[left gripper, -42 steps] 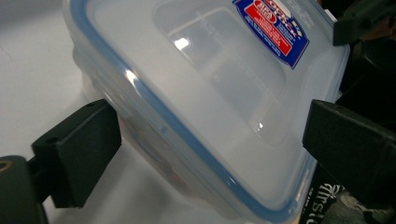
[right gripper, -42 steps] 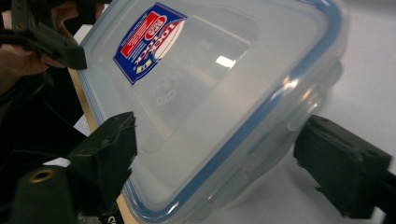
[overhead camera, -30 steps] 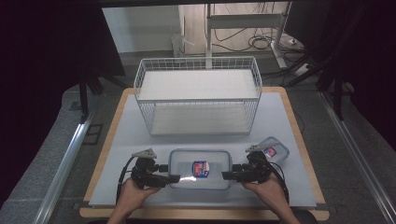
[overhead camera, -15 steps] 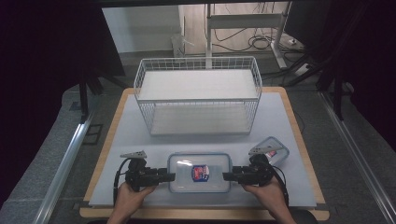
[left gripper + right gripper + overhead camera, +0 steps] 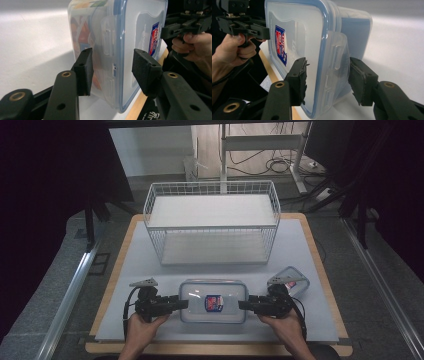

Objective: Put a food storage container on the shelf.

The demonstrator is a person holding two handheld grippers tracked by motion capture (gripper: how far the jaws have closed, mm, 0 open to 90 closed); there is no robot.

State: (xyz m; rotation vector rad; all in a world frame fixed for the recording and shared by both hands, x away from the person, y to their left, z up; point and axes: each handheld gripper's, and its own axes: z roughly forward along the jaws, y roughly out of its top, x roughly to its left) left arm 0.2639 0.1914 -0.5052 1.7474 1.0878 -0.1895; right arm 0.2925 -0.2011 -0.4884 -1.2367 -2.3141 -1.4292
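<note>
A clear rectangular food container (image 5: 213,301) with a blue-rimmed lid and a red-and-blue sticker lies flat near the table's front edge. My left gripper (image 5: 182,303) is at its left end, and my right gripper (image 5: 243,304) is at its right end. In the left gripper view the jaws (image 5: 112,71) stand open on either side of the container's (image 5: 130,32) end latch. In the right gripper view the jaws (image 5: 327,80) also straddle the lid edge and latch of the container (image 5: 299,37), open, with gaps at the pads.
A white wire basket (image 5: 212,220) stands at the back middle of the white mat (image 5: 150,265). A smaller clear lidded container (image 5: 296,281) lies just behind my right gripper. The wooden table edge (image 5: 215,349) runs close below the hands.
Both hands have shifted slightly outward from the container's ends. The container has stayed where it was.
</note>
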